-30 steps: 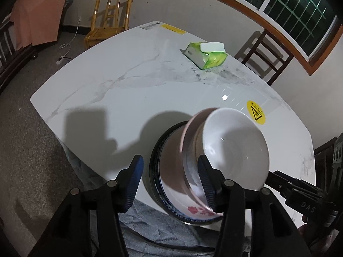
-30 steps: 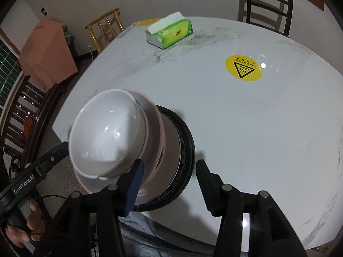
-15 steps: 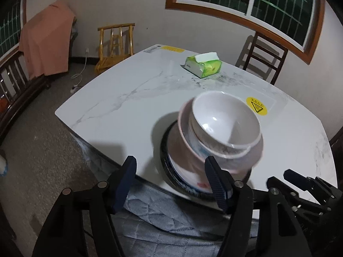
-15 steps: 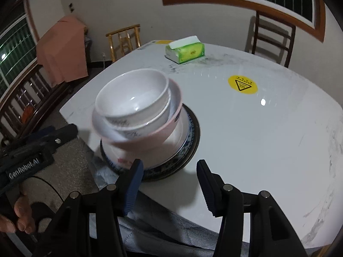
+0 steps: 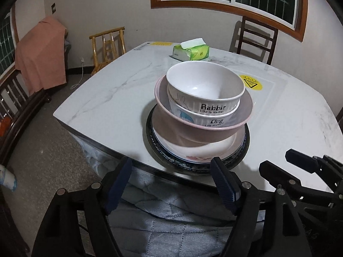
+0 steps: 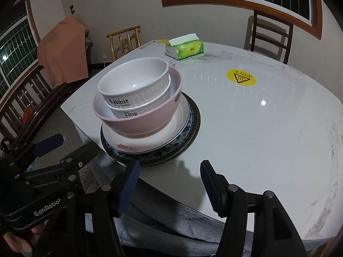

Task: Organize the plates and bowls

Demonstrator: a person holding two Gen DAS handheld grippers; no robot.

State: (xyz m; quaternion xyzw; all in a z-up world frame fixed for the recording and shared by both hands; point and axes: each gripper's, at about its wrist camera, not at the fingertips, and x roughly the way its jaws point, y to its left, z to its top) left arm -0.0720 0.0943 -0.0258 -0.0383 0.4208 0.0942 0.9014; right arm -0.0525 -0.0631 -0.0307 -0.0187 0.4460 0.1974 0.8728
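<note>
Hidden: we see only the rims of the plates (image 5: pixel 198 153) under the pink bowl (image 5: pixel 205 124); their middles are covered, and the near tabletop (image 5: pixel 111 90) edge is cut by our gripper arms.
Hard to read: the small print under "Rabbit" and "Dog" is too fine for us; we cannot count the plates surely, two rims or three.
Bowls: we count three, nested; the Rabbit bowl (image 5: pixel 204 85) sits in the Dog bowl (image 6: pixel 137 110), which sits in the pink bowl.
Stack place: near the tabletop's near edge, towards its left corner, standing free with nothing touching it.
Left gripper (image 5: pixel 171 184): jaws wide apart, having just been opening, nothing between them; it hangs off the near edge over the quilted cloth (image 5: pixel 171 212).
Right gripper (image 6: pixel 169 184): jaws apart, likewise just widening, empty, at the near edge right of the stack.
Others: we count one tissue pack (image 6: pixel 185 47) near the far edge, one yellow warning sticker (image 6: pixel 241 77), two chairs (image 6: pixel 270 36) beyond the table.
</note>
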